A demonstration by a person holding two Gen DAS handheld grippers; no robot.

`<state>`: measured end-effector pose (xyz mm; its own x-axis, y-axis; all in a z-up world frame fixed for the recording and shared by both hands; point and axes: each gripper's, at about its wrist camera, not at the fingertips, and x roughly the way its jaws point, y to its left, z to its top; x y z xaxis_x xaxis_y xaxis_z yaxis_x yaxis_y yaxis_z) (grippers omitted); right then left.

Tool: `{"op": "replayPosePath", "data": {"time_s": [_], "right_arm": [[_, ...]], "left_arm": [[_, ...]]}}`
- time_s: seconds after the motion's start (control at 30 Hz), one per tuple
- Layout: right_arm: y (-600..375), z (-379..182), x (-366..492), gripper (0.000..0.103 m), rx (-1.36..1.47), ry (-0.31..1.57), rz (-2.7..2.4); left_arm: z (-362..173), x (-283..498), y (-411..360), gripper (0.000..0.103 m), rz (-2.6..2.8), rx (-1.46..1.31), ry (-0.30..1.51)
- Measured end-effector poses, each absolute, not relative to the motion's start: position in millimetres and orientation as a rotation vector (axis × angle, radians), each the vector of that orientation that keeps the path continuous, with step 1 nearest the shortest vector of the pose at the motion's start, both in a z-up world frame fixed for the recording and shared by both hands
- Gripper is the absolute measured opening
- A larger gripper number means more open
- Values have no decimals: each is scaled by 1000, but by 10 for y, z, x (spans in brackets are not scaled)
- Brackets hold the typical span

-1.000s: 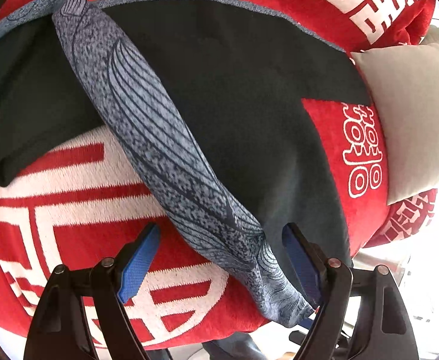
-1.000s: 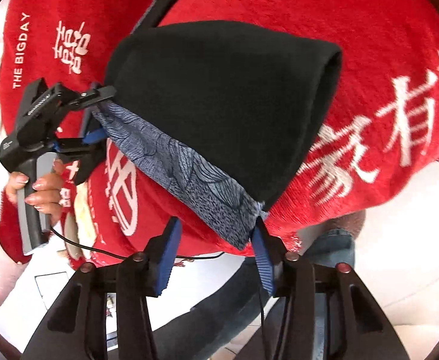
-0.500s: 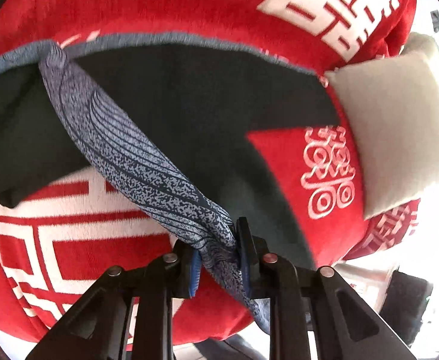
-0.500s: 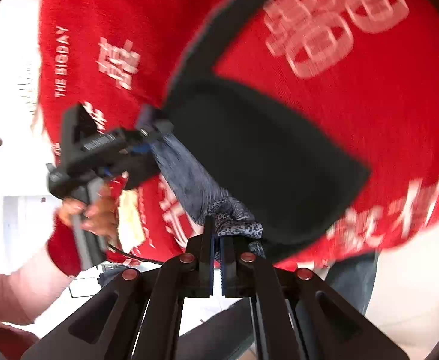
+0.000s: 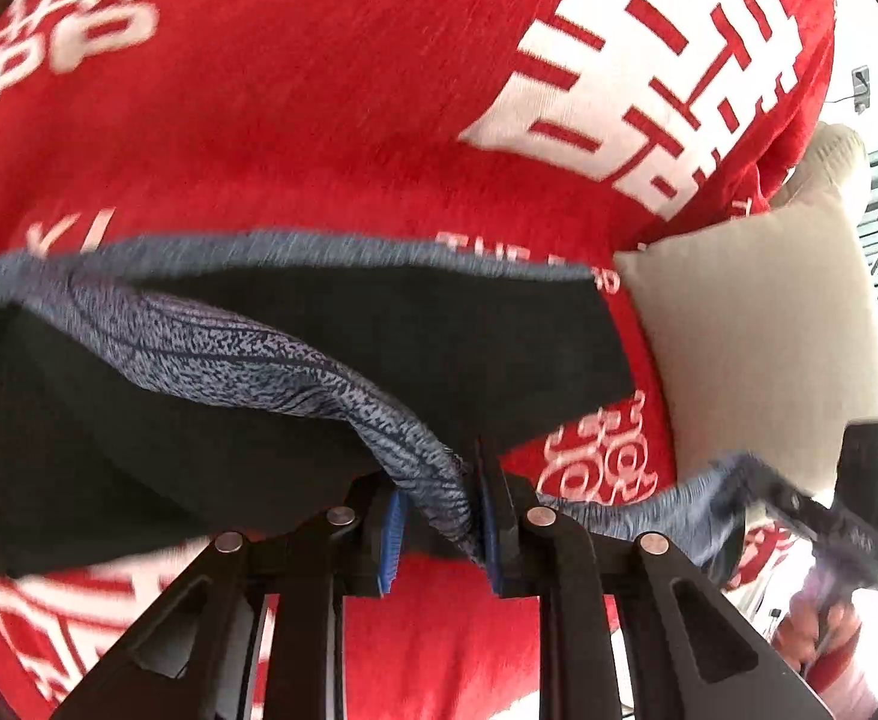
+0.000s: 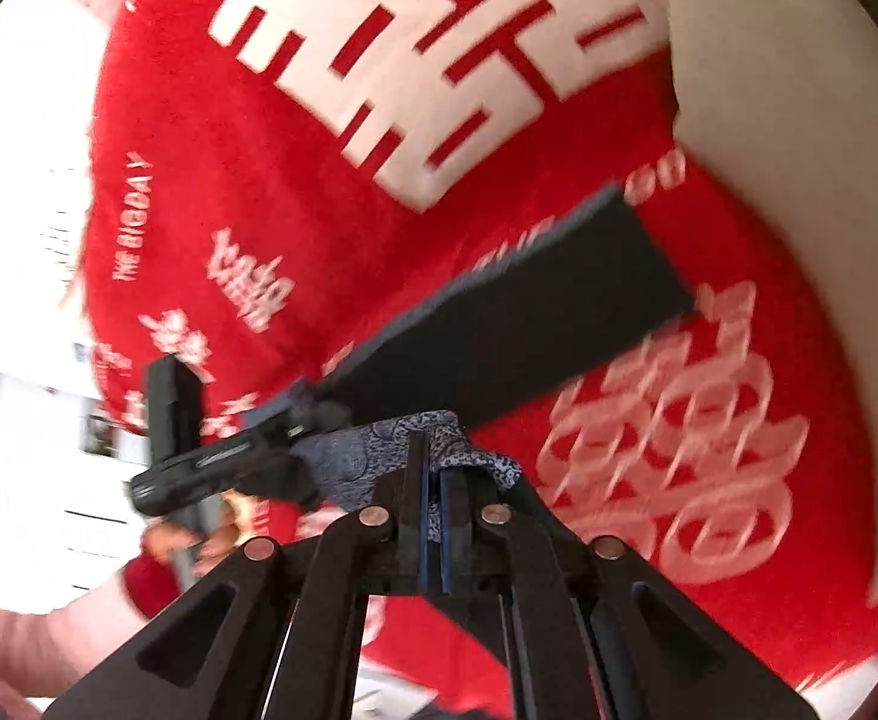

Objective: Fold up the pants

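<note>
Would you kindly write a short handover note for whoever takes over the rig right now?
Left tongs: shut on the patterned waistband of the pants.
Right tongs: shut on the same waistband further along.
Pants: black, partly raised off the red blanket, beige pillow beside them.
Done: both ends of the waistband gripped.
Left: lay the fold over, smooth, release.

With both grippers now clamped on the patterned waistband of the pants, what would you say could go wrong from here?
1. The right gripper pinches only a small bunch of the waistband at its fingertips; a pull might slip it free.
2. The waistband sags between the two grippers, seen from the left gripper, so the fold could land uneven.
3. The pants drape loosely over the red blanket, and the plush surface may drag them askew. The beige pillow beside them could also catch the fabric.
</note>
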<state>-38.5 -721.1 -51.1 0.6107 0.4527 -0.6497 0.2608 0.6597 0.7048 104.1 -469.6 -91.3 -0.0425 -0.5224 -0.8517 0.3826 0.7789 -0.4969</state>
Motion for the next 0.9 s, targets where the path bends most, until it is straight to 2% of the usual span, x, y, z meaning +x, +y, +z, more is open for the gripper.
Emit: {"op": "replayPosePath", "data": {"time_s": [0.2,0.43,0.5,0.53,0.57,0.63,0.7,0.73,0.77,0.83,0.9], "right_arm": [[-7560,-569,443,3,734,1015,49],[-7809,-1143,1049,3,727,1131,29],[-7862,-1352,1186,3,727,1170,45],[-7890,-1465,1259,6,709,1198,50],[-7912,-1526,1304,7,693,1215,46],[-7984,-1641,1371,8,691,1245,38],[-8036,-1655,1385,17,697,1251,31],[-8061,-1598,1396,29,673,1241,22],[-8068,-1542,1396,46,653,1233,16],[-8093,-1319,1361,65,560,1189,-42],[-8133,-1171,1338,65,526,1164,-63]], "left_arm": [[-1023,1440,-4971,23,-759,-117,1438],[-1342,1715,-5211,23,-703,-52,1464],[-1395,1742,-5229,34,-662,-19,1475],[-1392,1745,-5213,51,-640,-11,1466],[-1372,1749,-5183,58,-619,-13,1454],[-1316,1764,-5095,58,-599,-42,1456],[-1233,1754,-5001,67,-568,-45,1444],[-1183,1736,-4958,76,-546,-24,1421],[-1129,1703,-4935,76,-521,15,1392],[-1096,1650,-4926,76,-498,87,1370],[-1123,1605,-4929,76,-480,138,1360]]}}
